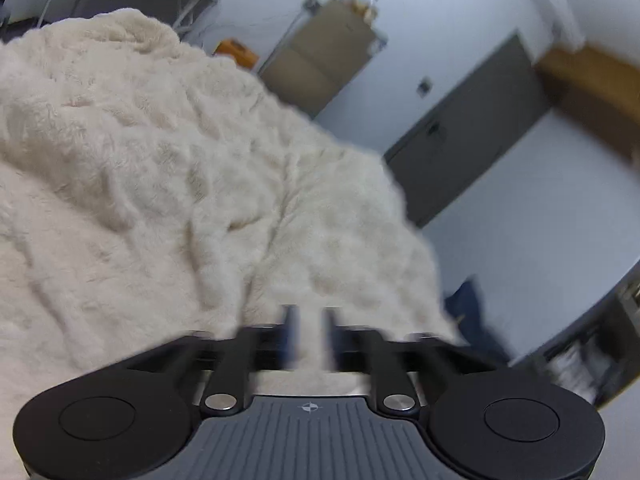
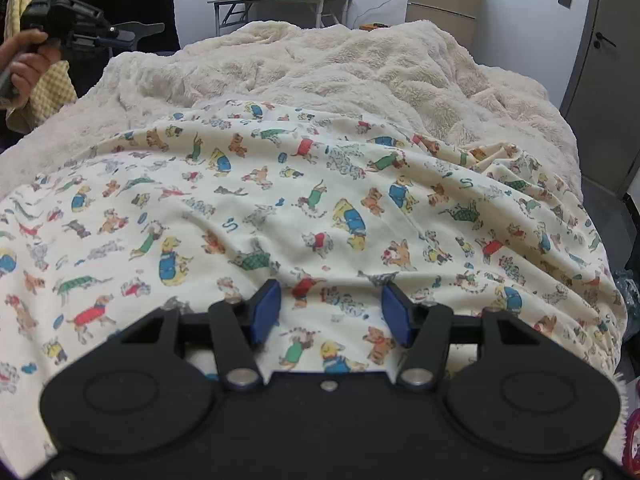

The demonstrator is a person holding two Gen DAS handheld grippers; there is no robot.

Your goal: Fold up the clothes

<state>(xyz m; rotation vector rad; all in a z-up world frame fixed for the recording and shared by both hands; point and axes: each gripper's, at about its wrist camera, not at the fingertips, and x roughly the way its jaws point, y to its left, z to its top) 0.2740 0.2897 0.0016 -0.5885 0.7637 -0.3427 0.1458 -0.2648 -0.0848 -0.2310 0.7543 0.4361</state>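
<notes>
A cream garment printed with cartoon dogs (image 2: pixel 320 208) lies spread and wrinkled over a fluffy cream blanket (image 2: pixel 320 68) on a bed. My right gripper (image 2: pixel 331 314) hovers over the garment's near part, its blue pads (image 2: pixel 266 312) apart and gripping nothing. A hand (image 2: pixel 24 56) holds my left gripper (image 2: pixel 154 29) up at the far left, off the bed, with nothing in it. The blurred left wrist view shows the left gripper (image 1: pixel 310 334) with a gap between its fingers, above the bare blanket (image 1: pixel 160 160). The garment is out of that view.
A folding table (image 2: pixel 280 0) and a beige fridge (image 2: pixel 444 0) stand against the far wall, with a grey door (image 2: pixel 600 60) at right. A yellow towel (image 2: pixel 48 92) hangs at left. Something dark blue (image 1: pixel 468 308) lies on the floor by the bed's edge.
</notes>
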